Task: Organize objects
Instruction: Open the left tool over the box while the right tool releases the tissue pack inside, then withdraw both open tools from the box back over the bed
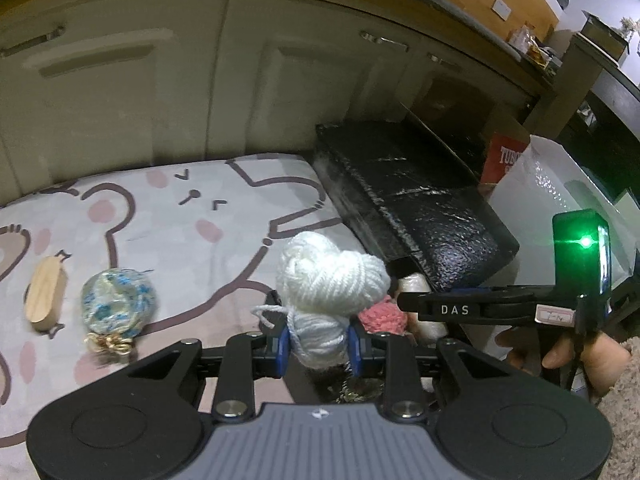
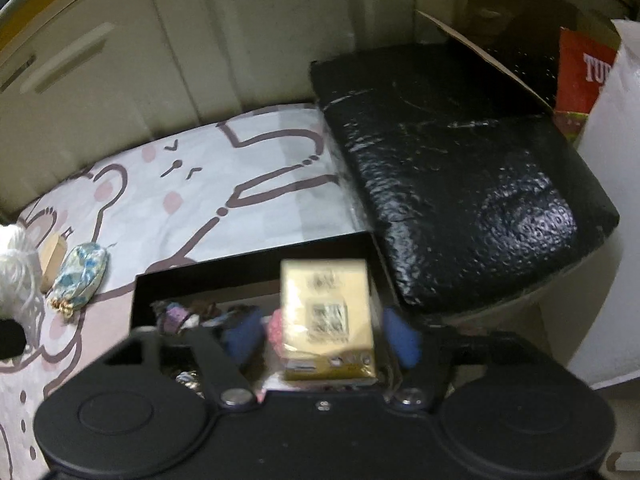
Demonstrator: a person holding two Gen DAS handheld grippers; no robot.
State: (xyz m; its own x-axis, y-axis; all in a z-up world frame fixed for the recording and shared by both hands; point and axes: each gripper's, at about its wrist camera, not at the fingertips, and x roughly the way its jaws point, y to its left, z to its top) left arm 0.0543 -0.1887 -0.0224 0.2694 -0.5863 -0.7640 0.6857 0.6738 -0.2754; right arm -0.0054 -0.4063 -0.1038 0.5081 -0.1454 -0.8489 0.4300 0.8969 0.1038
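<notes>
The left gripper is seen at the bottom centre of the left wrist view, angled steeply down, its blue pads clenched on the lower end of a white yarn skein. The skein bulges upward above the pads; a loose strand hangs to its left. Behind it, a pink yarn ball and a cream spool are only partly visible.

In the right wrist view the right gripper is tilted downward above a black box, lower centre. Its blue pads are blurred and stand clear of a yellow carton between them; the jaws are released and not pressing it. Whether the carton rests on the box contents cannot be told. The box contents at the lower left of the carton are dark and indistinct.

A hand gripping the right tool's handle is cut off at the right edge of the left view.

On the cartoon-print sheet, at left, a wooden block and a blue-patterned pouch lie side by side.

A black foam slab fills the upper right.
</notes>
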